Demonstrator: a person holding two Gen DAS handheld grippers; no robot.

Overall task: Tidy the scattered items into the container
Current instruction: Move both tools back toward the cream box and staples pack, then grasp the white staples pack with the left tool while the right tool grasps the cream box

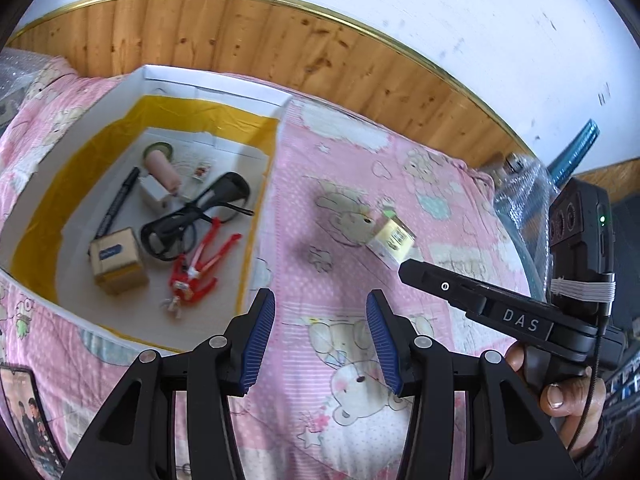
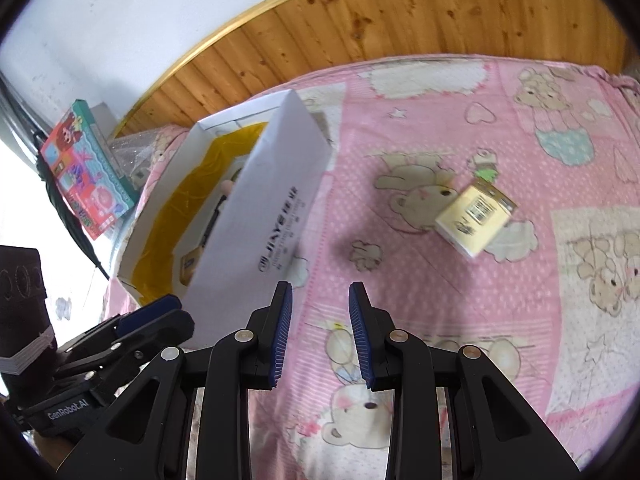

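in the left wrist view, the left gripper (image 1: 320, 336) hung over the pink blanket (image 1: 352, 208) with its blue pads spread wide and nothing between them. the white box (image 1: 208, 84), lined in yellow, lay to its left holding a red tool (image 1: 200, 264), a black cable (image 1: 188, 220) and a small brown carton (image 1: 116, 260). a small yellow box (image 1: 394, 238) lay on the blanket outside it, just beyond the right gripper's tip.

in the right wrist view, the right gripper (image 2: 320, 336) was likewise open and empty; the small yellow box (image 2: 474, 216) lay ahead to its right, well apart from the white box (image 2: 280, 200).
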